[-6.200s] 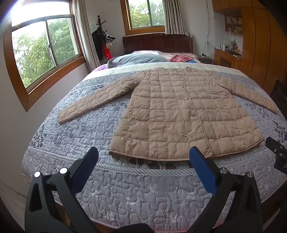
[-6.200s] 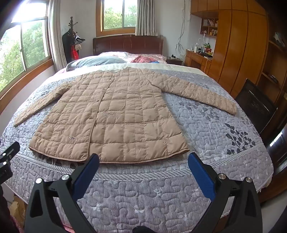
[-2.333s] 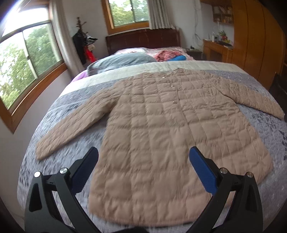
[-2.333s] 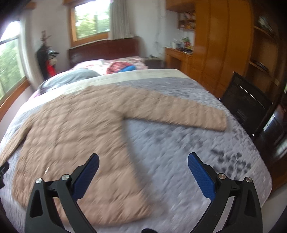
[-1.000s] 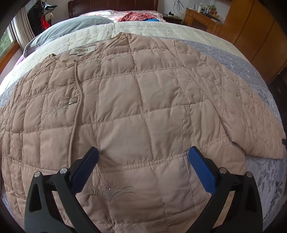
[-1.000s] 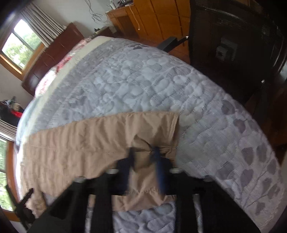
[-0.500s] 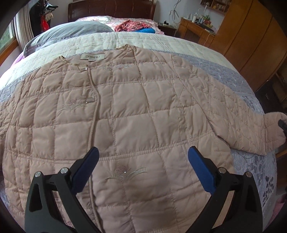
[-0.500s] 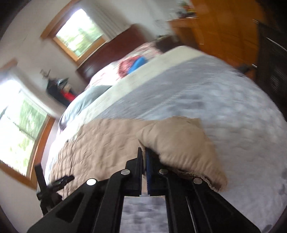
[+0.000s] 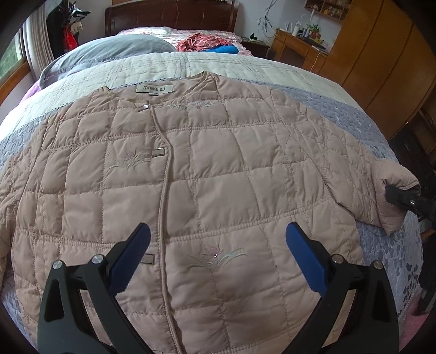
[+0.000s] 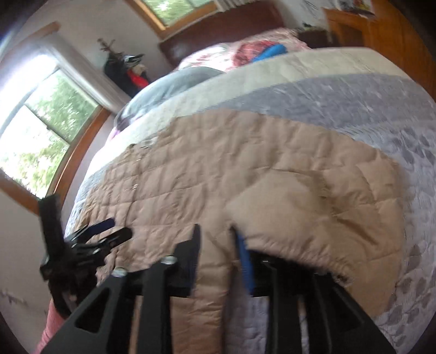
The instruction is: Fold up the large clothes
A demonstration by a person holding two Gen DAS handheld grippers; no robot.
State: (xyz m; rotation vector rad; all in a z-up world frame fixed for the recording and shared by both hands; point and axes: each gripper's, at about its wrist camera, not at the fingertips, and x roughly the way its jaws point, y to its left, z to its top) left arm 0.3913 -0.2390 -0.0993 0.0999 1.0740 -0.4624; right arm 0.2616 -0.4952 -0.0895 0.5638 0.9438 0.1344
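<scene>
Coat (image 9: 207,174), beige quilted, lies flat front-up on the bed (image 9: 245,68), collar and neck label toward 12 o'clock, hem toward 6 o'clock under the left camera. Left tongs (image 9: 216,254) spread wide, hovering over the lower chest of the coat near an embroidered flower, gripping nothing. Blue pads (image 9: 305,257) visible on both fingers. Sleeve (image 9: 381,188) at 3 o'clock in the left view is bent back on itself, cuff end lifted off the grey patterned quilt (image 9: 381,245). Right tongs (image 10: 218,242) pressed together on that sleeve's fabric, cuff bunched between the fingers; right view is motion-blurred, so exact contact point is hard to tell. Right tongs also show at the 3 o'clock edge of the left view, black tip against the cuff. Grey pillow (image 9: 109,50) and red-and-blue clothes (image 9: 207,43) sit at 12 o'clock by the dark wooden headboard (image 9: 169,16). Wooden wardrobe (image 9: 381,54) at 2 o'clock.
</scene>
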